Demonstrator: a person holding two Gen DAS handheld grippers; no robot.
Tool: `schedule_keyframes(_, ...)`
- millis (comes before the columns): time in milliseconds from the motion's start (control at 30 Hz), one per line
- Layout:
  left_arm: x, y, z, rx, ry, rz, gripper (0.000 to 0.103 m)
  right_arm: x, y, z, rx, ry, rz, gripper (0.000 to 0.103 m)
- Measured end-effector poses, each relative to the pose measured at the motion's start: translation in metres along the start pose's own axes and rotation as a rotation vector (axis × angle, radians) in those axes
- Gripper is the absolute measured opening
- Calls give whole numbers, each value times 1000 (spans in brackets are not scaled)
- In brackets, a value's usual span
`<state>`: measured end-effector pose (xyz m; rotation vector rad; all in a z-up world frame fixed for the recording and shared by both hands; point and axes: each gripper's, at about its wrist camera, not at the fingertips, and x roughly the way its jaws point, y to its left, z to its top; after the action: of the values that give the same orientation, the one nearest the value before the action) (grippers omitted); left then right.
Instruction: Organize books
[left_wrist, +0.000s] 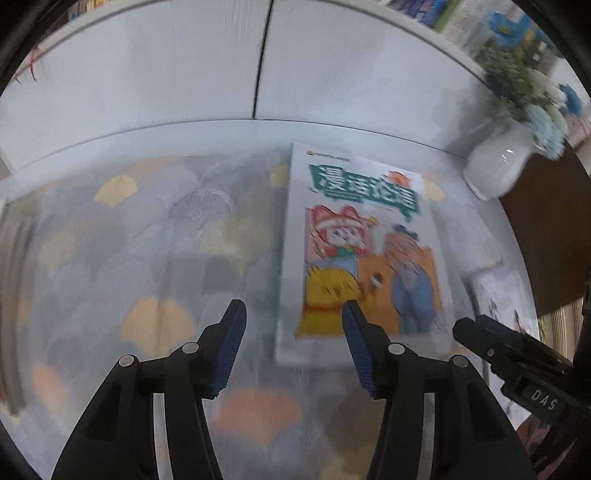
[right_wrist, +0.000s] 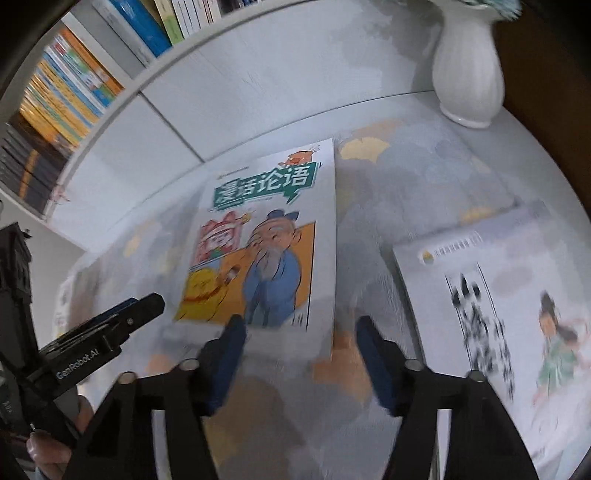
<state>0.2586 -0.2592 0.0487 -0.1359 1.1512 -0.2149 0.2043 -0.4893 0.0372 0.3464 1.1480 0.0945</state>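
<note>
Far left of the colourful cartoon-cover book (right_wrist: 266, 243), rows of upright paperbacks fill the white bookshelf (right_wrist: 70, 96), likely where loose books belong. Nearer the book, the left gripper (left_wrist: 293, 314) hangs tilted down over the table's fan-patterned cloth (left_wrist: 147, 240), black arms and blue ribbed pads spread apart, nothing between them. Its right pad sits over the book's near left corner; whether it touches, I can't say. From the right wrist view its side reads "GenRobot.AI".

Centre now: the book lies flat, face up, its far edge close to the white cabinet front, and the green banner reads 漫话论语 above a bearded old man in blue robes. Flat like this, only an edge offers a grip, which I judge is why both tools come at its near edge.

The right gripper (right_wrist: 299, 328) is open and empty too, straddling the near right corner; a tag on it reads "DAS".

Right of the book lies a second, pale grey book (right_wrist: 480, 288) with a green-robed figure, lettering too blurred. Behind, a white ribbed ceramic vase (right_wrist: 469, 74) holds blue flowers.
</note>
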Motion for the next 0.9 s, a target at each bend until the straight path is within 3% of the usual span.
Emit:
schedule_keyframes(367,32,5,9,14,14,-1,48,30,-1,18,-5,12,-70,56)
schedule_keyframes(900,39,-1,12,40,1,-16,48,40,11,28,-14,2,-74,57)
